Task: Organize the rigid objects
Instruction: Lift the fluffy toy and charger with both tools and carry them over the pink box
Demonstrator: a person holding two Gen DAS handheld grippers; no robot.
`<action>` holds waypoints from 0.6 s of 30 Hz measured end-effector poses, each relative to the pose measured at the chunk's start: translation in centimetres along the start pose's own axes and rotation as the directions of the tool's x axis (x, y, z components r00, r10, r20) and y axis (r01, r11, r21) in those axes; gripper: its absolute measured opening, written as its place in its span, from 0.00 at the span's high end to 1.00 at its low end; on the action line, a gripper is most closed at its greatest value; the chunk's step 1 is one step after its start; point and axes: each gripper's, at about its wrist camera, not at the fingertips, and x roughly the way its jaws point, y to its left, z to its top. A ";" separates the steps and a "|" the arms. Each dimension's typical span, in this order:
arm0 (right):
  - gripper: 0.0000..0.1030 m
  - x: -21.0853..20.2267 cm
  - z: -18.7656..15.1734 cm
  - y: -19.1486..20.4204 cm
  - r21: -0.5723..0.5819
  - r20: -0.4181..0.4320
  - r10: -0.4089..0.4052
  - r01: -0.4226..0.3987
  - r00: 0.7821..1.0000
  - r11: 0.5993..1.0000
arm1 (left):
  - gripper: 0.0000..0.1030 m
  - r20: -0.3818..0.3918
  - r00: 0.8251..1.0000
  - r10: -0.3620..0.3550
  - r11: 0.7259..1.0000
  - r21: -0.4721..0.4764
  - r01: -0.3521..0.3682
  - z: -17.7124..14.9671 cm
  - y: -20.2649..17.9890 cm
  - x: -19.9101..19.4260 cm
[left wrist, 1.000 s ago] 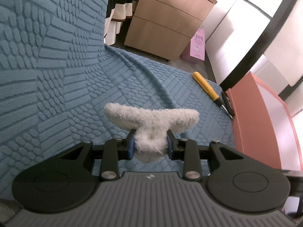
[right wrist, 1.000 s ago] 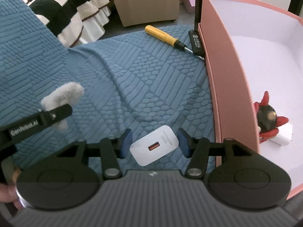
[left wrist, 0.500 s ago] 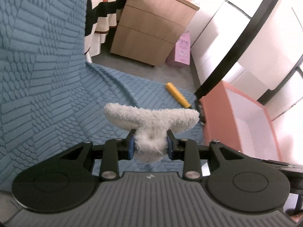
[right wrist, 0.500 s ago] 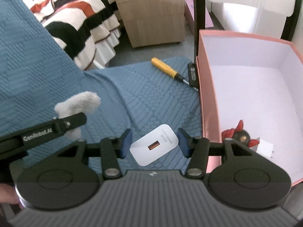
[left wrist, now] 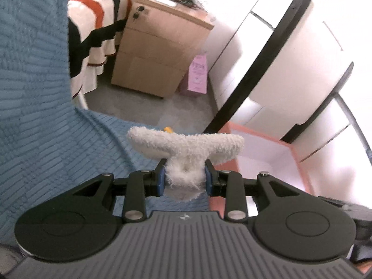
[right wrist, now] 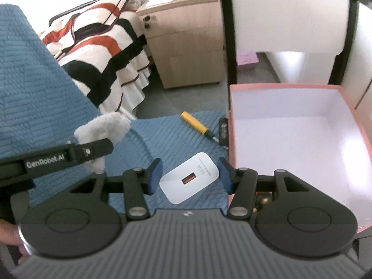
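Fluffy white toy (left wrist: 186, 148) pinched in left gripper (left wrist: 184, 180); pink box (right wrist: 302, 121) rim probably just ahead

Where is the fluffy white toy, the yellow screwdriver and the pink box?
fluffy white toy (left wrist: 186, 146): left wrist view, middle of its wide top.
yellow screwdriver (right wrist: 194, 123): right wrist view, middle of the handle.
pink box (right wrist: 232, 139): right wrist view, its left wall.

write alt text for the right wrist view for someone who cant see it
The right tool holds a white charger above a blue textured blanket, beside an open pink box. At left, the left tool grips a white fluffy toy; a yellow screwdriver lies on the blanket near the box.
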 end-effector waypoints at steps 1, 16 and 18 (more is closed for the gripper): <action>0.47 -0.4 0.1 -0.3 0.002 0.007 -0.002 0.002 1.000 1.000 | 0.64 0.001 1.000 -0.010 1.000 0.004 0.010 0.3 -0.6 -0.1; 0.47 -5.1 1.1 -5.4 0.034 0.103 -0.039 0.036 0.994 0.999 | 0.64 -0.008 0.991 -0.132 0.991 0.024 0.132 0.1 -8.7 -0.2; 0.47 -5.5 1.0 -6.3 0.046 0.107 -0.047 0.042 0.993 0.998 | 0.64 -0.010 0.991 -0.137 0.990 0.041 0.137 -0.1 -9.9 0.0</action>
